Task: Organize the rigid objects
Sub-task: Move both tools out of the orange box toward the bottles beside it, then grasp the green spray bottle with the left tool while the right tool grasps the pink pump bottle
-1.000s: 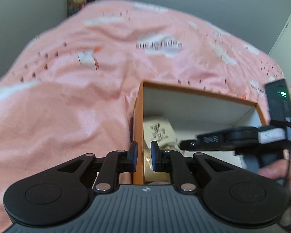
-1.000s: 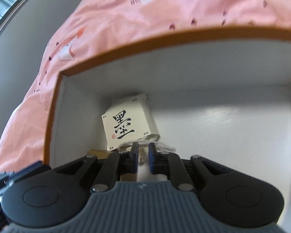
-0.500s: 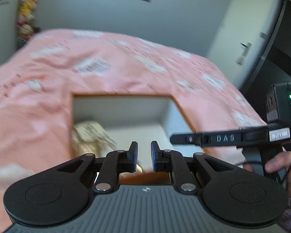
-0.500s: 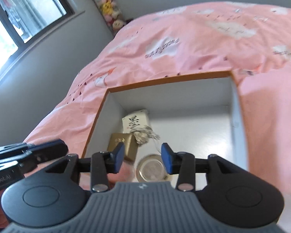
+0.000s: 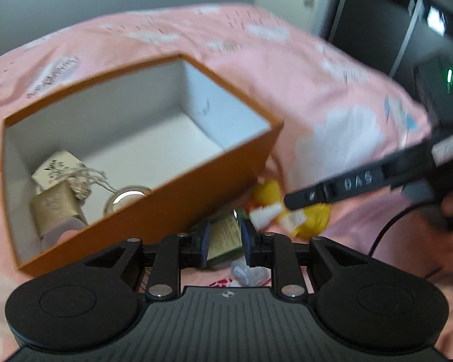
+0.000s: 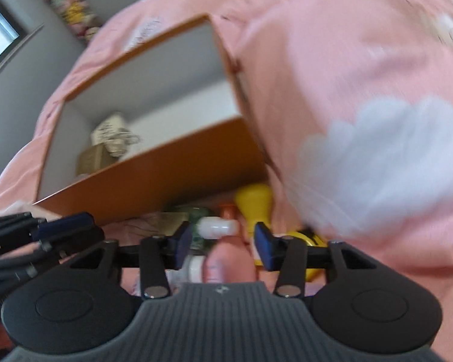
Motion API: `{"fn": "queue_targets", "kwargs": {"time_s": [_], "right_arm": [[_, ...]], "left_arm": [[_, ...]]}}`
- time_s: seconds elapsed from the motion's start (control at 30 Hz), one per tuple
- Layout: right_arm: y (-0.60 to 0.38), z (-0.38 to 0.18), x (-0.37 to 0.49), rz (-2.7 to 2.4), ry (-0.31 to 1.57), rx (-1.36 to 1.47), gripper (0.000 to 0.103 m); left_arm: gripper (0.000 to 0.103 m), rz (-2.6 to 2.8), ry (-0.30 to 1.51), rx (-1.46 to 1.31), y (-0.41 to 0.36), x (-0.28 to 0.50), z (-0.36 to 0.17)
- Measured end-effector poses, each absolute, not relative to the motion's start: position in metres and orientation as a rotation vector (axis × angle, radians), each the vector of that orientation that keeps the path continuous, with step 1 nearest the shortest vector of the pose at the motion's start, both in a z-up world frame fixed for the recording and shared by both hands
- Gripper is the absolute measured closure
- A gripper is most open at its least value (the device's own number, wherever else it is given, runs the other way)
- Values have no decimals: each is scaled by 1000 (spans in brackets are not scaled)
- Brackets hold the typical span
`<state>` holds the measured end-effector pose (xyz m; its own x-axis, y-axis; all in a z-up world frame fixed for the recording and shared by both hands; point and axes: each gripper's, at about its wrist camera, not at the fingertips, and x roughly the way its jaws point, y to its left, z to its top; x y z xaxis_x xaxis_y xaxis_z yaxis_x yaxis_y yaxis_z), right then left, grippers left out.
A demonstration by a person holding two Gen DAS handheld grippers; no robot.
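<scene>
An orange box (image 5: 166, 205) with white inner walls lies on the pink bedspread. Inside are a white card box (image 5: 56, 166), a gold box (image 5: 56, 208), a string bundle (image 5: 84, 178) and a round tin (image 5: 126, 197). In front of the box lies a pile of small items. My left gripper (image 5: 223, 246) hangs over the pile, its jaws opening, a greenish packet (image 5: 223, 235) showing between the fingers untouched. My right gripper (image 6: 223, 242) is over the same pile, jaws closing, with a white bottle (image 6: 217, 226) and a blurred pink thing (image 6: 229, 259) between the unpressed fingers.
Yellow toys (image 5: 314, 214) and a yellow cone-like piece (image 6: 253, 205) lie beside the box (image 6: 166, 178). The right gripper's body (image 5: 362, 181) crosses the left wrist view at right, and the left gripper (image 6: 63, 226) shows at lower left. A dark wardrobe (image 5: 377, 15) stands behind the bed.
Both grippers have drawn back from the box to the pile in front of it. The right jaws opened inside the box, then narrowed slightly. The left jaws have parted.
</scene>
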<state>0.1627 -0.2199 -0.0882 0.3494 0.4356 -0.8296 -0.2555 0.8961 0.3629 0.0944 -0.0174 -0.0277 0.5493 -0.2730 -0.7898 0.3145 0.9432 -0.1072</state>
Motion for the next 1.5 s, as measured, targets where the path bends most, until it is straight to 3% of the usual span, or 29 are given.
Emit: {"fn": "queue_targets", "kwargs": {"time_s": [0.07, 0.33, 0.93, 1.1, 1.23, 1.5], "right_arm": [[-218, -98, 165, 425, 1151, 157, 66], [-219, -129, 165, 403, 1234, 166, 65], [-232, -148, 174, 409, 1255, 270, 53], [-232, -148, 174, 414, 1264, 271, 52], [-233, -148, 174, 420, 1264, 282, 52], [-234, -149, 175, 423, 1268, 297, 52]], "left_arm": [[72, -358, 942, 118, -29, 95, -39], [50, -393, 954, 343, -69, 96, -72], [42, -290, 869, 729, -118, 90, -117], [44, -296, 847, 733, -116, 91, -120], [59, -297, 821, 736, -112, 85, -115], [67, -254, 899, 493, -76, 80, -70]]}}
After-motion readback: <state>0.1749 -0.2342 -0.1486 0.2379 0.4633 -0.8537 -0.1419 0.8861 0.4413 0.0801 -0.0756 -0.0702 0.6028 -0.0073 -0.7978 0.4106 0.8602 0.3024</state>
